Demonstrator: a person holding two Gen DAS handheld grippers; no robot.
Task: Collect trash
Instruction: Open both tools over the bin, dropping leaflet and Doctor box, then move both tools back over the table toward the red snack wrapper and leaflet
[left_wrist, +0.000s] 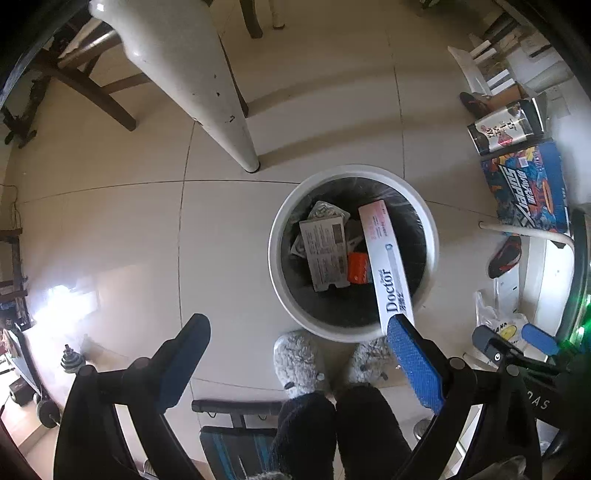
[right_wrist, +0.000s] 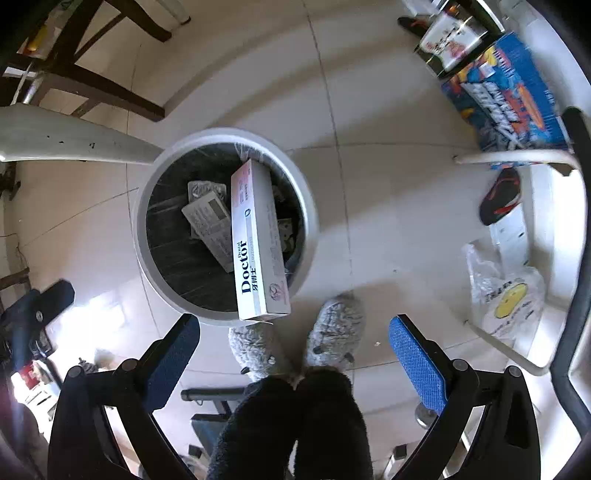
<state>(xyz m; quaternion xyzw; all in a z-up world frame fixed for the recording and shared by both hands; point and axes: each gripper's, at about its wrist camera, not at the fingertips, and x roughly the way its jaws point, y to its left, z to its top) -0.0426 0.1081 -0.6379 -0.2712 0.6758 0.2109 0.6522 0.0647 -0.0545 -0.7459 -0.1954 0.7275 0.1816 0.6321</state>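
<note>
Two grippers, left (left_wrist: 299, 363) and right (right_wrist: 295, 362), pointing down, jaws wide, nothing held. Toothpaste box (right_wrist: 255, 240) leaning in white trash bin (right_wrist: 310, 206), over grey slippers (right_wrist: 332, 328).

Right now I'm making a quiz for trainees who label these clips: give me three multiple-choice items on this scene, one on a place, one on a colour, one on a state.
1. Where is the long white Doctor box?
A. flat on the floor tiles
B. slanting in the white trash bin, its near end above the rim
C. on the chair seat

2. What colour are the pads on the right claw?
A. blue
B. red
C. yellow

3. What state is the left claw in?
A. shut on the box
B. shut on nothing
C. open, holding nothing

Answers: 1 B, both views show the box tilted in the bin's mouth with its near end sticking out over the rim. 2 A, both pads show blue in the right wrist view. 3 C, its fingers stand wide apart with only floor and slippers between them.
</note>
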